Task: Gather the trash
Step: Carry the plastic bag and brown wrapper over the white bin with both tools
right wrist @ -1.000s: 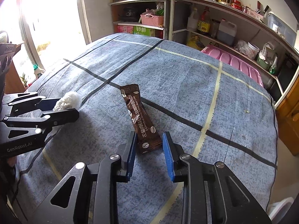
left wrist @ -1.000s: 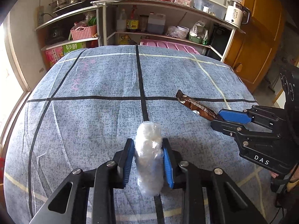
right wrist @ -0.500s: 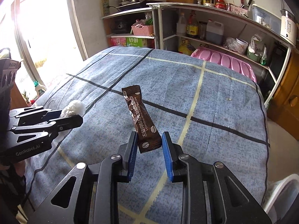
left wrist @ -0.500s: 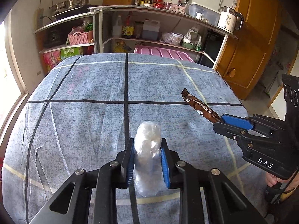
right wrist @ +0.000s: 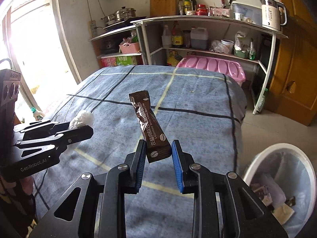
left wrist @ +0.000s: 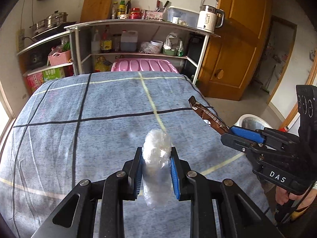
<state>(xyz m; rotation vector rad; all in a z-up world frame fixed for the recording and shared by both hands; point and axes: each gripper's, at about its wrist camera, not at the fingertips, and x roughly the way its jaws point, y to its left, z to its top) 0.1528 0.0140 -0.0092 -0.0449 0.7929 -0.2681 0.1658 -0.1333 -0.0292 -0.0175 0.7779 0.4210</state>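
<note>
Right tongs (right wrist: 158, 158) clamp brown sachet (right wrist: 150, 127), long axis pointing up-frame. Left tongs (left wrist: 156, 170) grip crumpled plastic wad (left wrist: 157, 158). Bin (right wrist: 257, 164) sits lower right of frame, nearer right tongs; both loads above bed (right wrist: 198, 103).

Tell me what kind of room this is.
Probably a home kitchen or pantry corner. Grey metal shelves carry sauce bottles, a white electric kettle and steel pots; a white lined trash bin stands beside the blue checked cloth.
</note>
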